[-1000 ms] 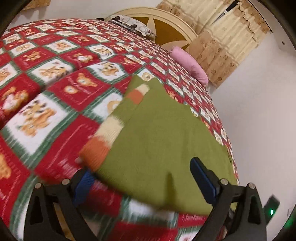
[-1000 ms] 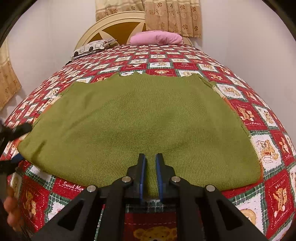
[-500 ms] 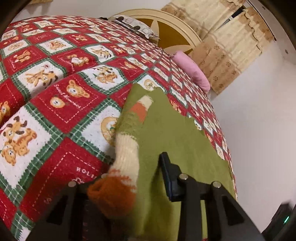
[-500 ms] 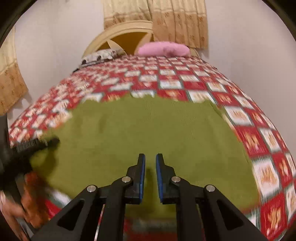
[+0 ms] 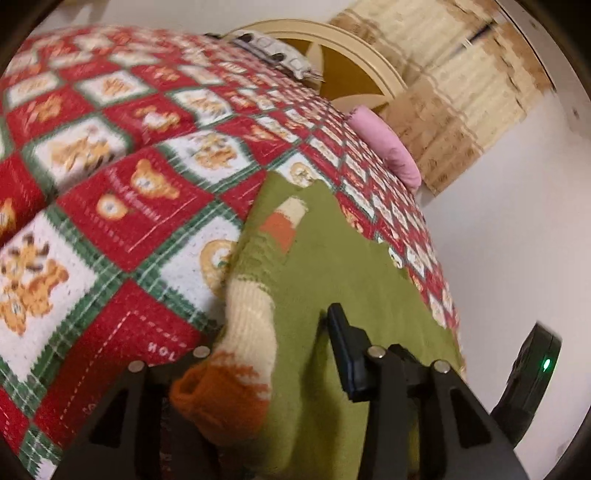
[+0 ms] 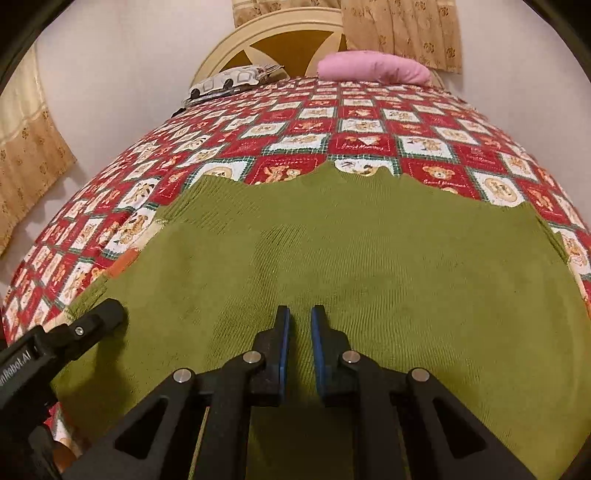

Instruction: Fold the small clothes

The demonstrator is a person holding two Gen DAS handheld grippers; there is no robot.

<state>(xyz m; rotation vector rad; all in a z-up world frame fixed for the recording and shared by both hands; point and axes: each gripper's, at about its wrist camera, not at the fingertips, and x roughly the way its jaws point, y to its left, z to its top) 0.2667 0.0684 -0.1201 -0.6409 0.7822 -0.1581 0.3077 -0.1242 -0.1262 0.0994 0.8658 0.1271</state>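
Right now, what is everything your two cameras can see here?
green sweater: one, olive, flat on the bed
striped sleeve: one, cream and orange, folded along the sweater's left edge
bedspread: one, red, white, green, bear squares
pink pillow: one, at the headboard
patterned pillow: one, grey-white, beside it
headboard: one, cream, far end
curtains: beige, behind
left gripper: black, jaws closed on the sleeve cuff
right gripper: black, blue pads, jaws shut, empty
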